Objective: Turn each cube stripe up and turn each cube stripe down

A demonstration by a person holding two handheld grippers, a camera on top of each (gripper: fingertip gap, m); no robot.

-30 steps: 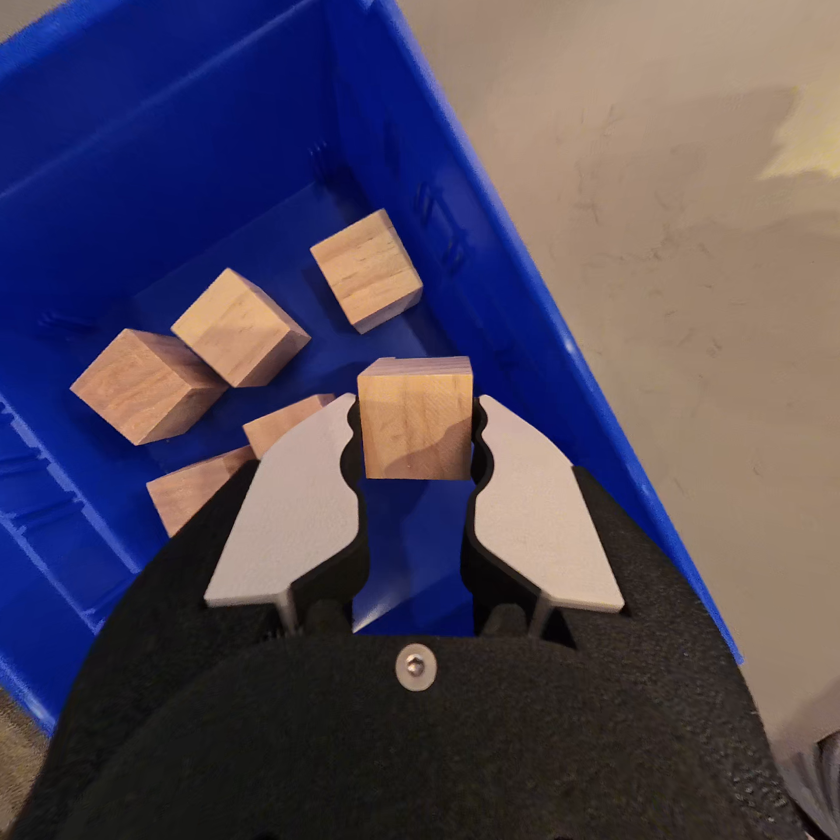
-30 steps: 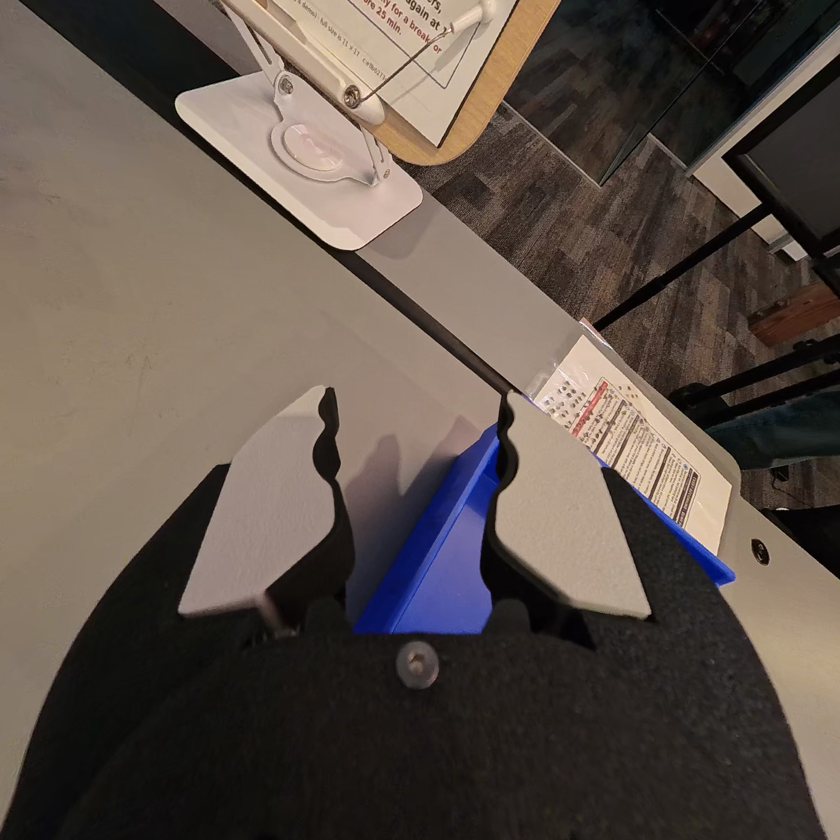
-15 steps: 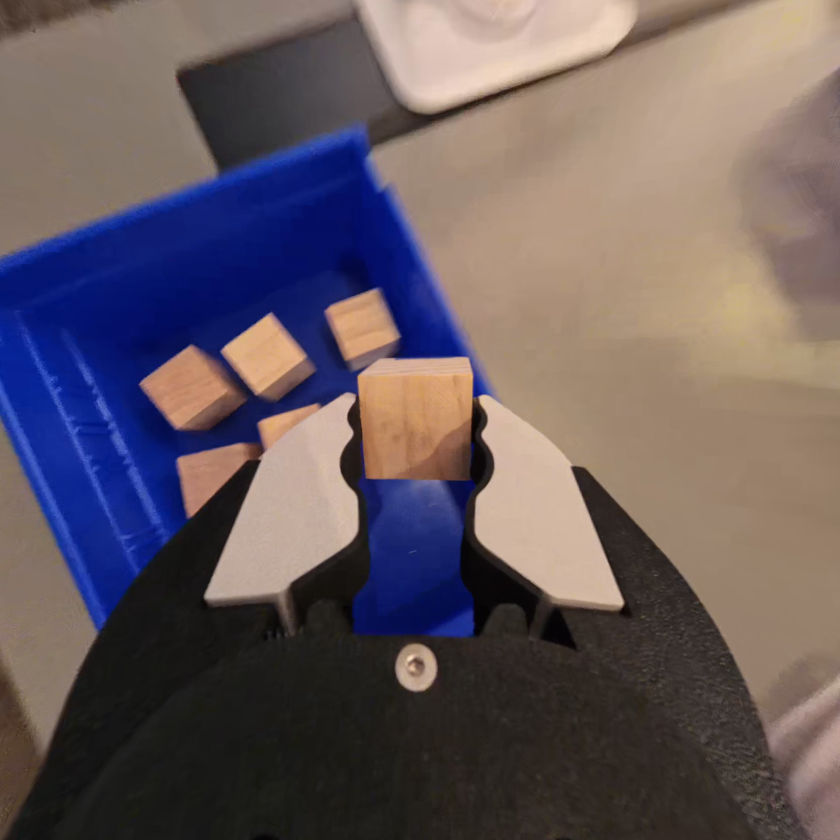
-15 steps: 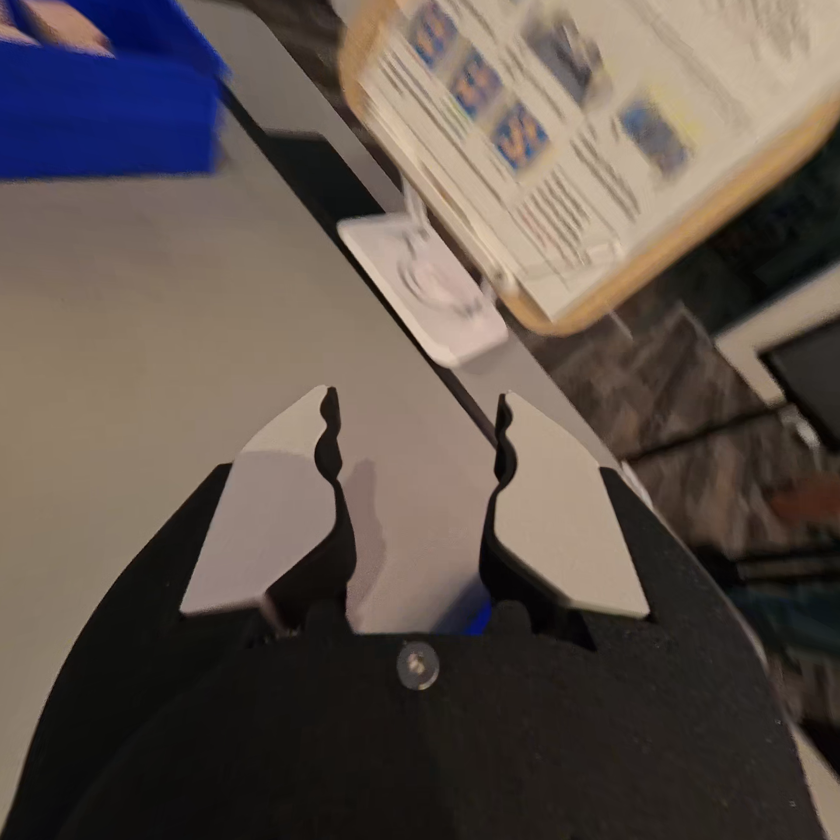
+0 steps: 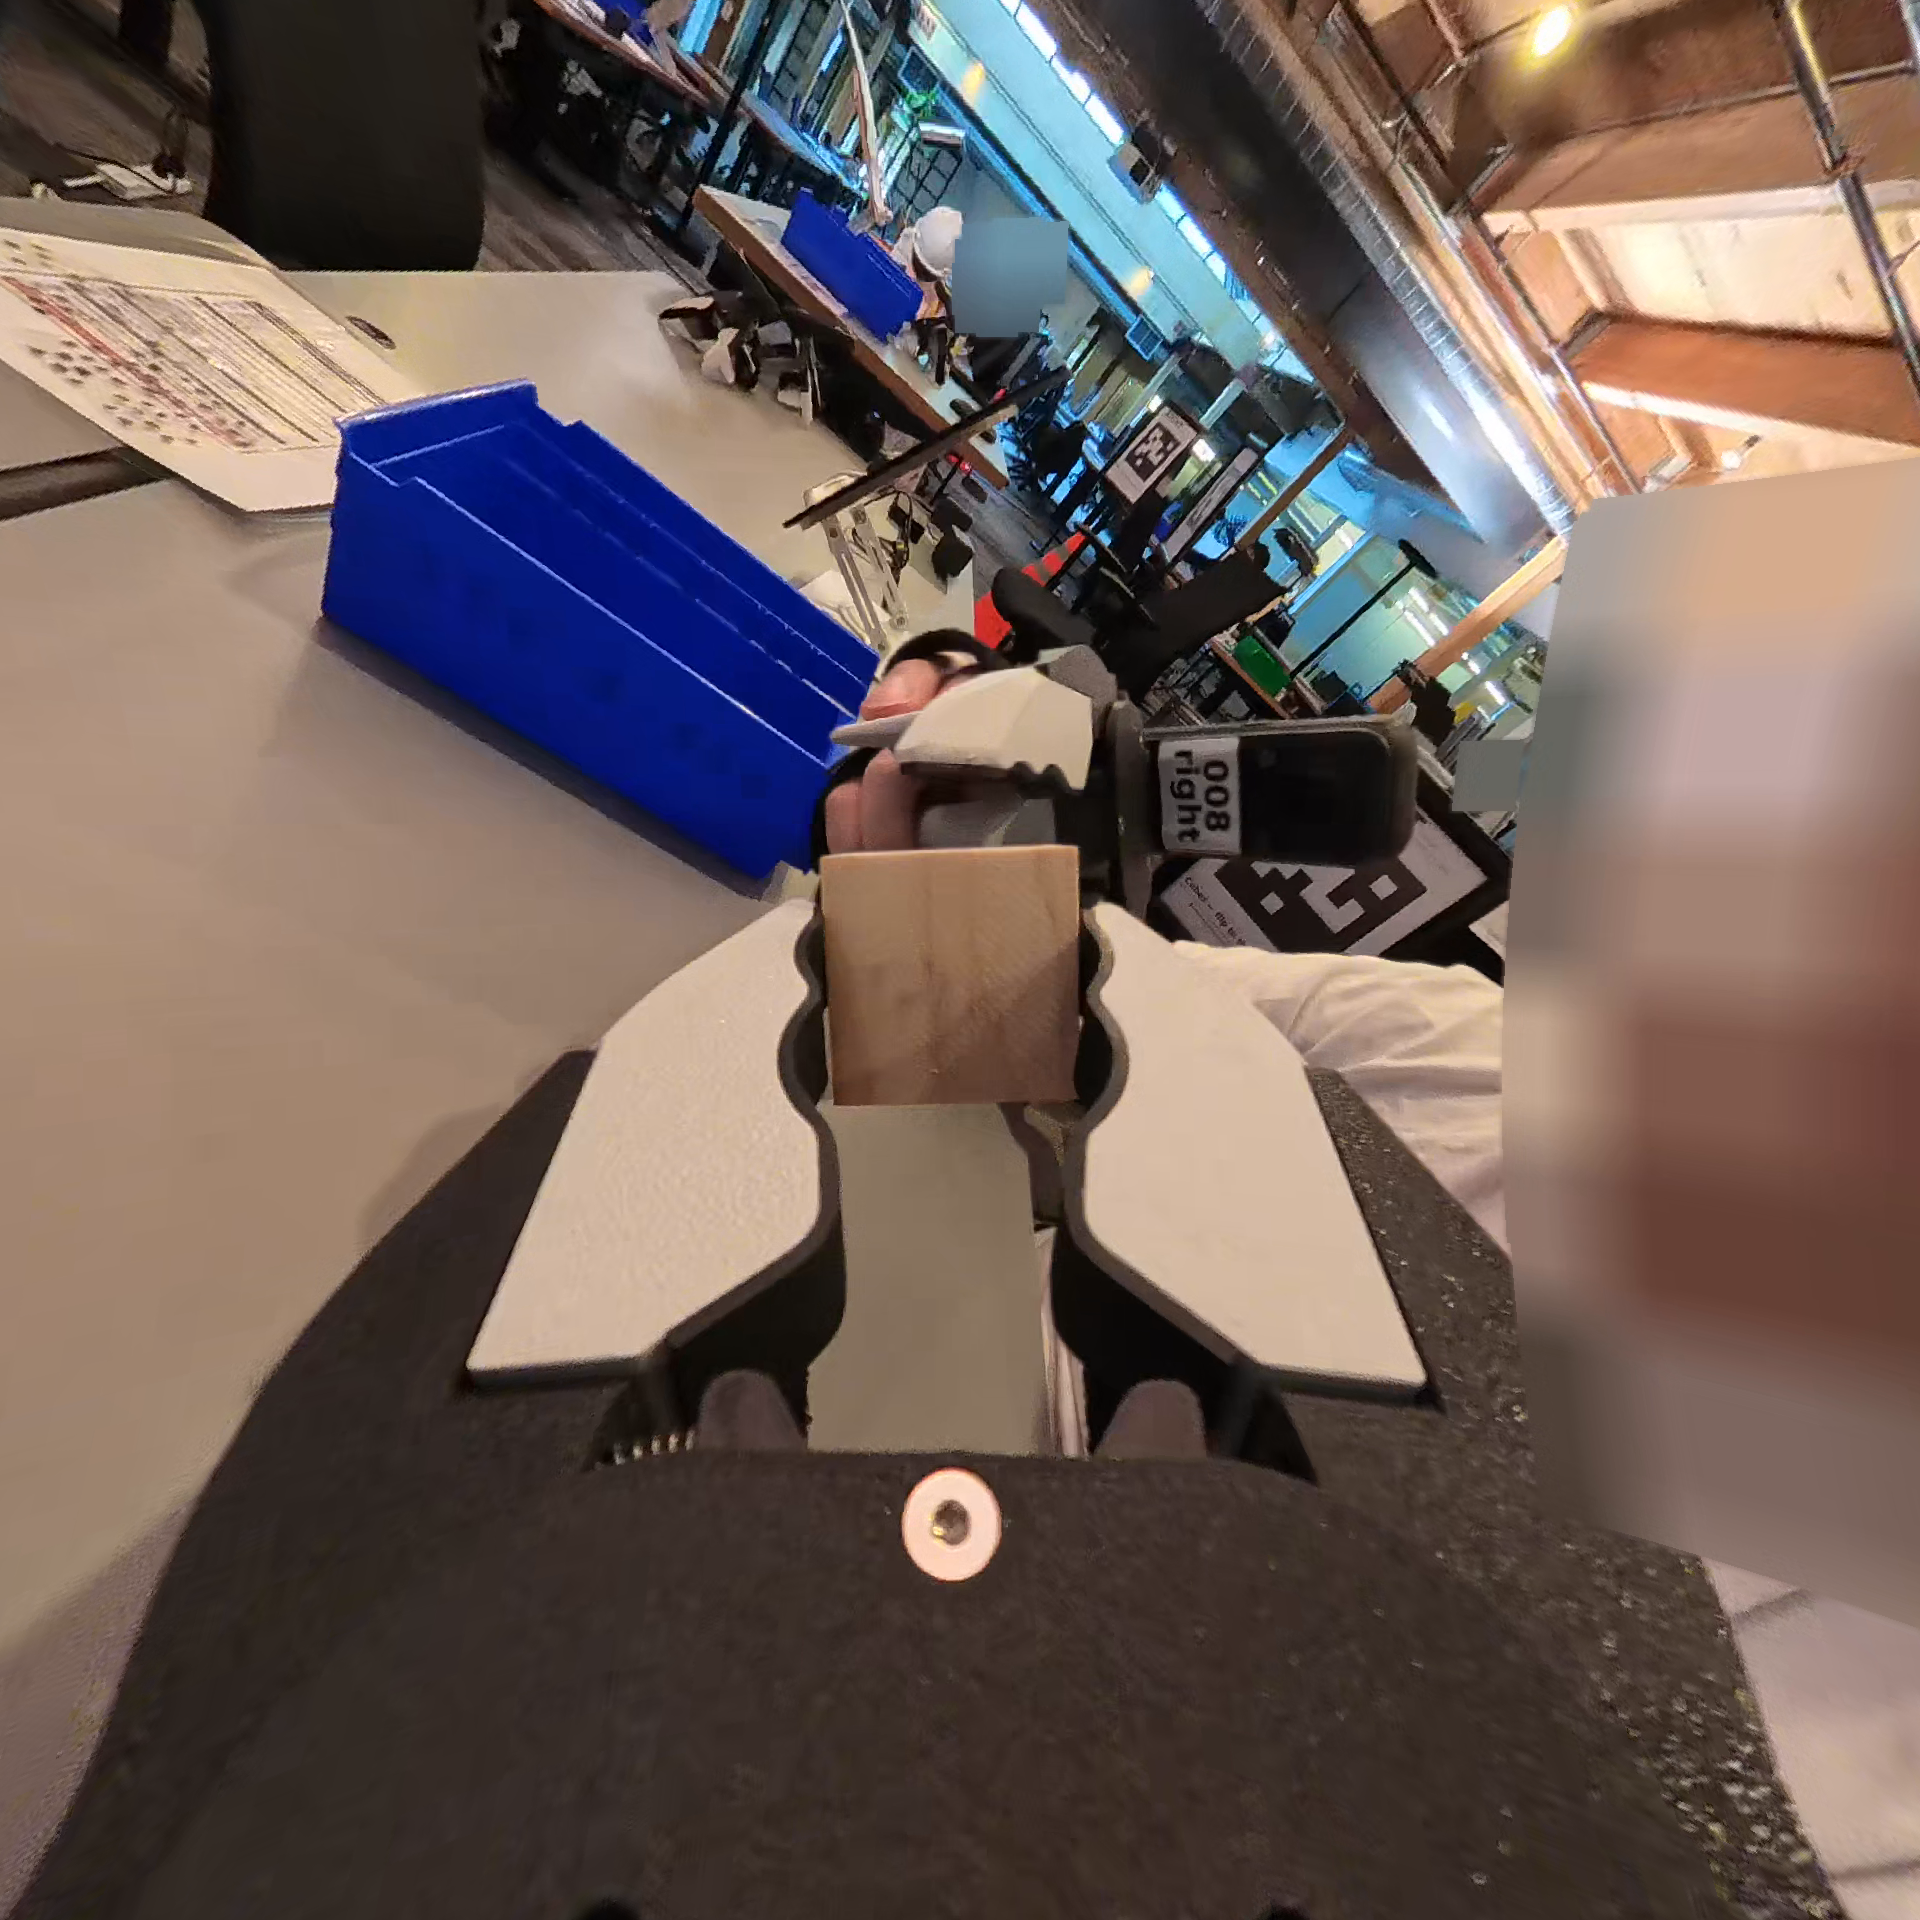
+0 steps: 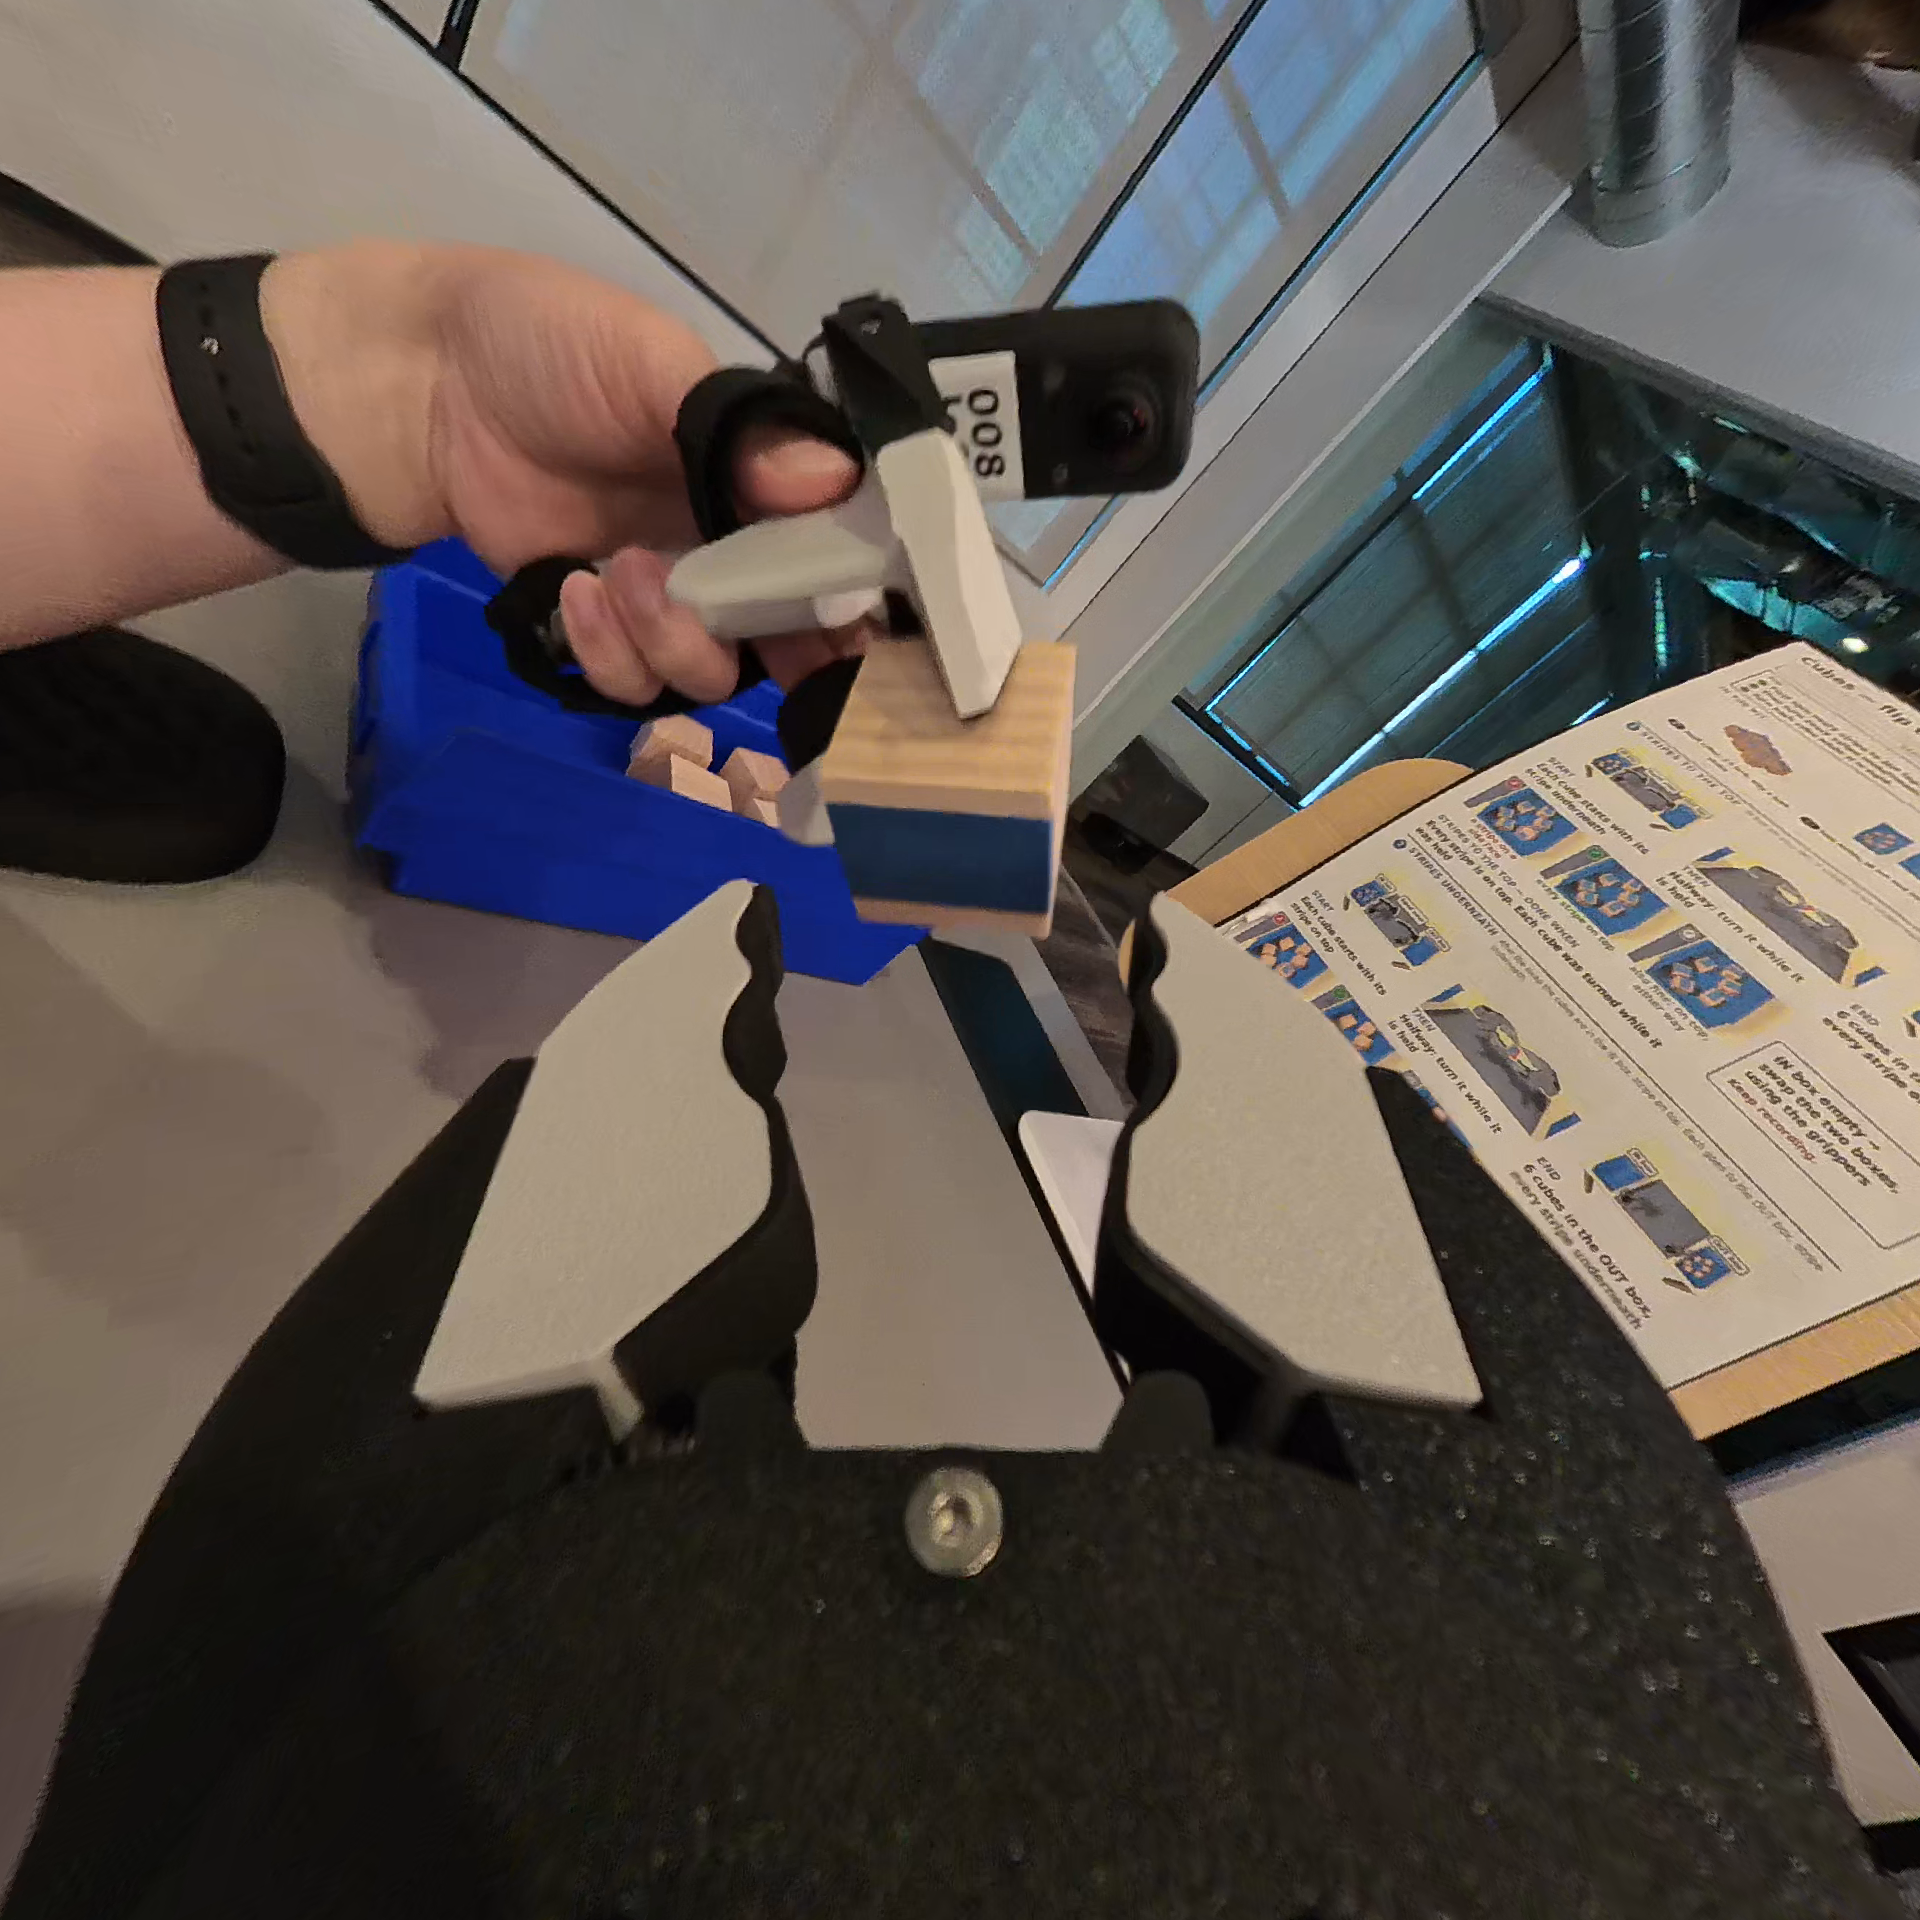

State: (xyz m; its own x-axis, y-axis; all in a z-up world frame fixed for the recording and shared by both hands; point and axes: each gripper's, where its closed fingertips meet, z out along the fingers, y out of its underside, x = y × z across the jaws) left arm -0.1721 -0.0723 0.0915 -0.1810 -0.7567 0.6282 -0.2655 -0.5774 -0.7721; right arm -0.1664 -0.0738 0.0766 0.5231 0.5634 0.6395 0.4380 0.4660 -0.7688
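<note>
My left gripper [image 5: 951, 935] is shut on a wooden cube [image 5: 951, 971], held in the air above the grey table [image 5: 260, 935]. In the right wrist view the cube [image 6: 966, 748] shows a blue stripe [image 6: 940, 862] on the side facing my right gripper [image 6: 951, 914]. That gripper is open and empty, its fingertips just short of the cube. The two grippers face each other. A blue bin [image 6: 582, 831] behind the left gripper [image 6: 894, 717] holds several plain-looking wooden cubes [image 6: 707, 769]. The right gripper also shows in the left wrist view [image 5: 914, 753].
A second blue bin [image 5: 582, 623] stands on the table; its inside is hidden. A printed sheet [image 5: 177, 364] lies beyond it. An instruction board [image 6: 1610, 987] on a stand is at the right. A person's hand [image 6: 468, 405] holds the left gripper.
My left gripper has lifted the cube out of the bin and swung round toward the right gripper. My right gripper has turned to face it and stays open.
</note>
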